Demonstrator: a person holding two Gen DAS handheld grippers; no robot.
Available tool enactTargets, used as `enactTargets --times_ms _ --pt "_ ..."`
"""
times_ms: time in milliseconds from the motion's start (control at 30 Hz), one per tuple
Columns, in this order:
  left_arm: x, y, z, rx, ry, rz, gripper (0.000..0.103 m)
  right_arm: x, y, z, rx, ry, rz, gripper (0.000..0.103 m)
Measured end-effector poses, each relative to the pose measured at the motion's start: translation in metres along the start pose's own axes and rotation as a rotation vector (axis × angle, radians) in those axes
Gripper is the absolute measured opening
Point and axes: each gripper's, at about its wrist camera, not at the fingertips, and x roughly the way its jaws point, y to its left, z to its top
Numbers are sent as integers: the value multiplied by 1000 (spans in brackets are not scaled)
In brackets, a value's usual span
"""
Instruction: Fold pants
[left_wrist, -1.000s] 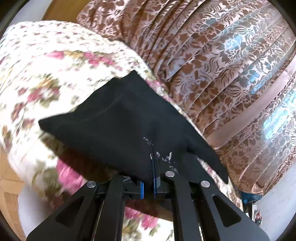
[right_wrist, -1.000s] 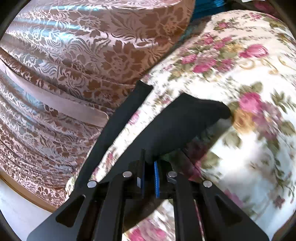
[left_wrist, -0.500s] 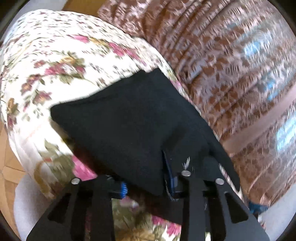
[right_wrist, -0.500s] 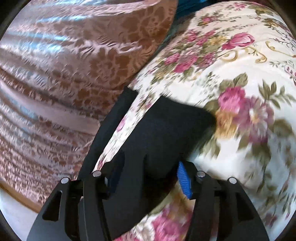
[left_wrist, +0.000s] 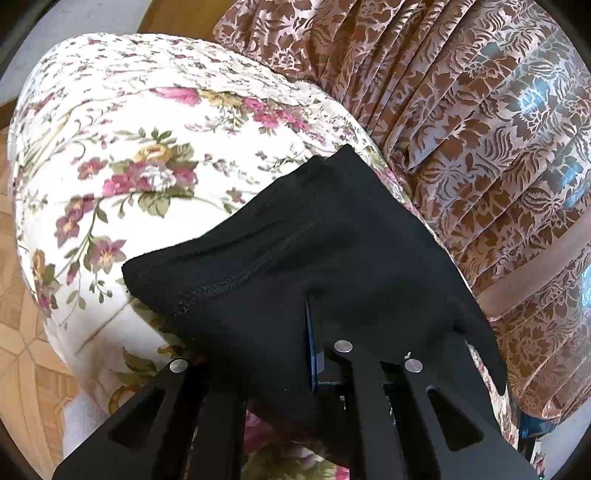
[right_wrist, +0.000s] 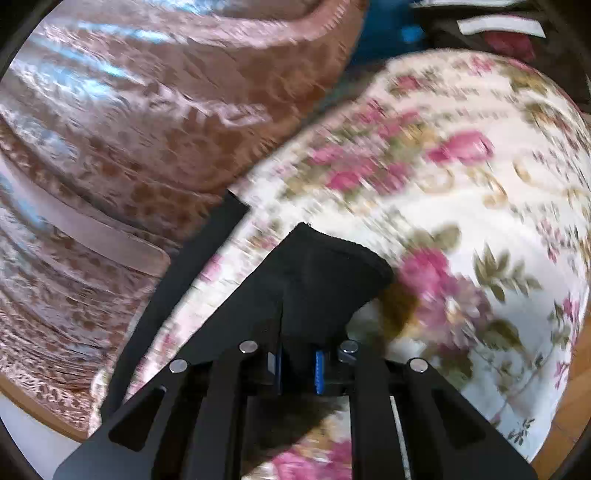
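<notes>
The black pants (left_wrist: 332, 240) lie bunched on the flowered bedspread (left_wrist: 147, 147), with a stitched hem edge toward the left. My left gripper (left_wrist: 310, 325) is closing its jaws on a fold of them; cloth drapes over both fingers and hides the tips. In the right wrist view, another end of the pants (right_wrist: 325, 273) rests on the bedspread (right_wrist: 461, 184). My right gripper (right_wrist: 298, 354) is closing on it, with black cloth pinched between the blue pads (right_wrist: 319, 363). A long black strip of the pants (right_wrist: 177, 280) runs along the bed's edge by the curtain.
A brown patterned curtain (left_wrist: 480, 129) hangs close along the bed's far side and fills the left of the right wrist view (right_wrist: 147, 110). Wooden parquet floor (left_wrist: 22, 332) shows past the bed's left corner. Dark items (right_wrist: 498, 33) sit beyond the bed at the top right.
Both grippers let go of the pants half a second ago, jaws wide, and have since shut on the cloth again. The pants have sunk lower onto the bedspread.
</notes>
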Motion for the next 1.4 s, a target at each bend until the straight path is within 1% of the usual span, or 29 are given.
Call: enactTargets --times_ms 67,133,200,233,267,300,333,400,433,500,567,600,633,667,700,733,767,833,900,933,967,1000,1100,1133,1267,1333,1400 --pt "1 1 -1 8 -2 -1 9 11 -12 -6 44 23 -20 11" --pt "0 -1 -1 40 -3 10 11 10 -11 -6 45 7 -31 12" --pt "-3 -3 1 72 -6 25 16 4 -3 -2 7 -27 -88 21" --pt "-5 -3 2 82 -12 32 16 -1 0 0 0 -52 -114 27" --pt "-8 -2 4 89 -20 44 19 -7 2 3 -4 -86 -144 34" --pt "-10 -1 5 86 -22 47 24 -15 5 6 -7 -128 -170 37" --pt "-13 2 7 75 -28 49 27 -25 11 9 -17 -183 -194 41" --pt "-24 12 11 30 -70 75 44 -41 31 14 -66 -273 -226 47" --pt "-31 17 13 2 -95 87 48 -45 40 14 -93 -295 -224 50" --pt "-44 29 18 -47 -143 113 63 -47 73 11 -212 -325 -181 51" --pt "-57 38 24 -75 -190 161 65 -37 104 3 -323 -290 -119 57" --pt "-62 41 27 -81 -203 167 65 -28 121 -4 -375 -259 -77 57" --pt "-63 42 30 -83 -206 163 65 -19 134 -10 -413 -230 -45 57" --pt "-63 41 35 -84 -201 160 65 -5 151 -19 -468 -175 4 58" --pt "-61 38 39 -84 -195 153 66 6 162 -27 -500 -135 35 59" --pt "-59 34 43 -83 -189 141 69 24 179 -39 -539 -73 77 59" --pt "-54 26 47 -75 -176 116 74 38 191 -47 -565 -28 102 60" --pt "-46 8 55 -40 -159 82 76 66 215 -71 -631 57 135 61" --pt "-33 -20 64 46 -141 56 83 87 230 -86 -656 116 148 64" --pt "-27 -31 66 78 -134 51 83 99 237 -93 -670 139 154 65" --pt "-18 -47 71 123 -122 40 84 111 244 -100 -688 169 147 70" --pt "-8 -59 76 160 -102 24 85 116 246 -104 -694 183 142 71" --pt "23 -92 89 245 -65 24 86 133 248 -114 -689 222 124 72" --pt "33 -99 93 268 -48 20 86 140 245 -115 -676 239 105 72" --pt "82 -128 115 341 -3 47 86 149 232 -111 -619 263 119 72" --pt "104 -138 126 370 2 77 86 149 233 -112 -623 265 124 73" --pt "131 -145 139 404 26 92 86 149 234 -114 -631 267 126 76"
